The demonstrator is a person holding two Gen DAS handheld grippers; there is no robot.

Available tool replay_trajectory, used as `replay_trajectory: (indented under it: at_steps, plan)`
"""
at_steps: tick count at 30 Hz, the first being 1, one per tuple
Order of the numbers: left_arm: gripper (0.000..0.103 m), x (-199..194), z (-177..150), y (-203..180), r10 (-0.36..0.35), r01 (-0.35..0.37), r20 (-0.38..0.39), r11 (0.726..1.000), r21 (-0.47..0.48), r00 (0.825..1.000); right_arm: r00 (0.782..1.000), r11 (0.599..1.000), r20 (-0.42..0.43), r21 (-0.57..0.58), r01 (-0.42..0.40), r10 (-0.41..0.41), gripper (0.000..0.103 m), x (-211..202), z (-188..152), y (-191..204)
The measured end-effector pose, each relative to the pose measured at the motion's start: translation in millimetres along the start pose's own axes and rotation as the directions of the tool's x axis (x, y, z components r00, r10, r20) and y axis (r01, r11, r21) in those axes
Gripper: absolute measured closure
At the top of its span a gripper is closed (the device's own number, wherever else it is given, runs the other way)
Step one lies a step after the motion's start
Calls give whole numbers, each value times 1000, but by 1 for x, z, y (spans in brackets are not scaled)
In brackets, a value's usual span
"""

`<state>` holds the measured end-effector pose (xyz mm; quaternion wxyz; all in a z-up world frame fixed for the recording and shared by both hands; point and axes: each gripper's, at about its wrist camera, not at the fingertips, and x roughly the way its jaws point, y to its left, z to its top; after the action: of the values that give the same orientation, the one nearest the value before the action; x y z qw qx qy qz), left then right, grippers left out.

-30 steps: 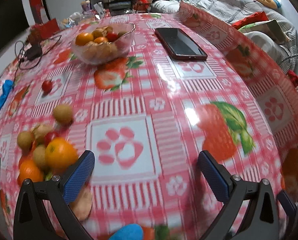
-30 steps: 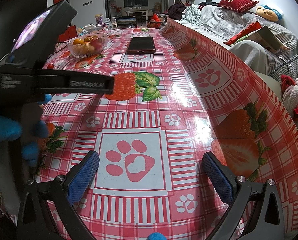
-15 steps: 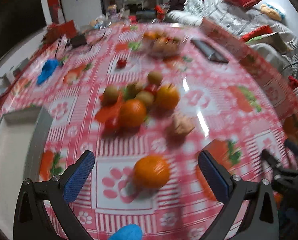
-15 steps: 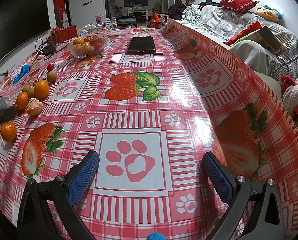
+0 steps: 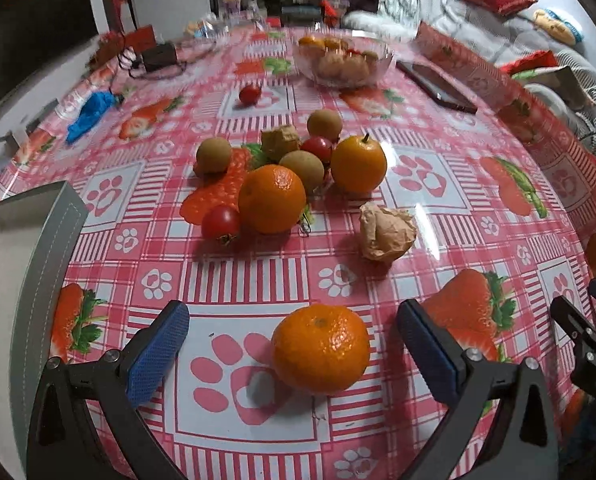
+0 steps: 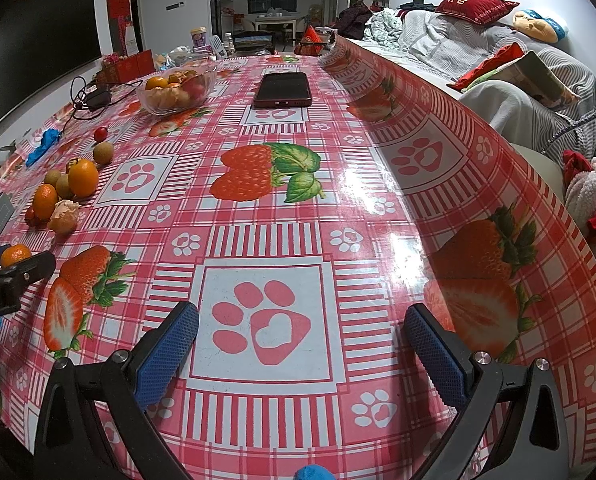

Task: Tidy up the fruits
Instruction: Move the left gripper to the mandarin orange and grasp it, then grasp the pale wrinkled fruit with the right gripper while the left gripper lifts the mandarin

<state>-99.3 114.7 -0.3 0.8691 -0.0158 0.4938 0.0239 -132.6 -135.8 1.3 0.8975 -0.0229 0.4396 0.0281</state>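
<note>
A mandarin (image 5: 321,348) lies on the table between the open fingers of my left gripper (image 5: 293,344), which is empty. Beyond it is a cluster of fruit: an orange (image 5: 271,199), another orange (image 5: 358,165), several brown longans (image 5: 213,155), cherry tomatoes (image 5: 220,222) and a papery husk fruit (image 5: 386,233). A glass bowl (image 5: 342,62) of fruit stands at the far end. My right gripper (image 6: 301,344) is open and empty over the bare tablecloth; the cluster (image 6: 82,178) and bowl (image 6: 175,91) show at its left.
A grey tray (image 5: 25,264) sits at the left table edge. A phone (image 6: 283,90) lies near the bowl. A blue cloth (image 5: 91,110) and a charger with cable (image 5: 159,56) are at the far left. A sofa (image 6: 498,60) runs along the right.
My left gripper has swung left and pulled back, so the loose fruit now lies ahead and a mandarin sits between its fingers. It has left the right wrist view's centre. The right gripper has not moved.
</note>
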Motion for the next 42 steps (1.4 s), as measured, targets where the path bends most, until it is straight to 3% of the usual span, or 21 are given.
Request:
replay_trajectory:
  at_steps: [2, 5, 7, 9, 20, 24, 25, 27, 28, 30, 32, 38, 42]
  plan:
    - [2, 1, 4, 0, -6, 6, -31, 1000, -1, 1000, 999, 1000, -44, 1, 3, -3, 0, 2, 6, 0]
    - [25, -6, 1, -2, -18, 18, -4, 1000, 23, 1000, 989, 1000, -149, 10, 5, -3, 0, 6, 19, 4]
    - [50, -11, 0, -2, -29, 29, 6, 999, 39, 1000, 984, 999, -173, 28, -47, 51, 0, 6, 25, 9]
    - [62, -14, -2, 1, -34, 33, 5, 998, 47, 999, 978, 994, -174, 35, -106, 111, 0, 5, 34, 20]
    - [62, -33, -29, 55, -40, 40, 6, 998, -40, 999, 969, 954, -148, -197, -226, 199, 0, 25, 74, 149]
    - [62, -35, -33, 64, -44, 45, 12, 998, -52, 999, 965, 941, -164, -238, -240, 204, 0, 34, 75, 176]
    - [62, -35, -34, 65, -46, 47, 13, 998, -52, 999, 964, 938, -167, -247, -242, 205, 3, 36, 74, 181]
    - [62, -35, -34, 64, -46, 46, 15, 998, -48, 999, 960, 933, -190, -255, -253, 208, 16, 40, 73, 187]
    - [62, -34, -34, 64, -46, 47, 18, 998, -44, 999, 956, 932, -205, -254, -258, 209, 28, 43, 72, 190]
    - [62, -34, -35, 64, -48, 49, 22, 998, -39, 999, 963, 933, -192, -272, -238, 189, 37, 41, 70, 194]
    - [62, -35, -35, 67, -62, 63, 21, 997, -47, 998, 961, 930, -190, -272, -247, 199, 69, 39, 71, 194]
    - [62, -47, -37, 74, -112, 114, 26, 990, -85, 993, 937, 931, -197, -172, -322, 287, 73, 24, 71, 172]
    - [62, -65, -36, 80, -121, 127, 60, 988, -88, 991, 933, 927, -182, -161, -340, 310, 73, 6, 71, 167]
